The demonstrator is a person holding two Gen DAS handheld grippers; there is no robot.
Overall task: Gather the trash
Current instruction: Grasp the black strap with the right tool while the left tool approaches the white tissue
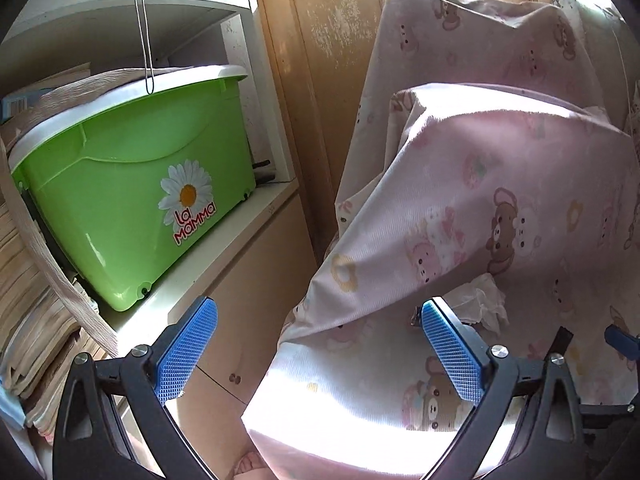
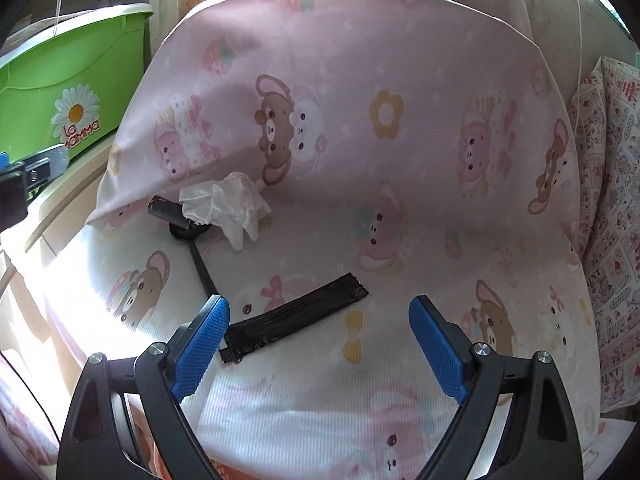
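Two grippers, left and right, both spread wide and grasping nothing. Black wrapper flat on the pink sheet, just ahead of the right gripper, nearer its left finger. Crumpled tissue farther up the sheet, touching a black cylinder.

Bed surface w/ pink bear-print sheet, pillow in same print propped at its far side. Lying on sheet: crumpled white tissue, just below pillow edge; small dark cylinder, touching tissue's left side; black wrapper strip, flat, diagonal, apart from tissue. Left: white shelf carrying green plastic box.
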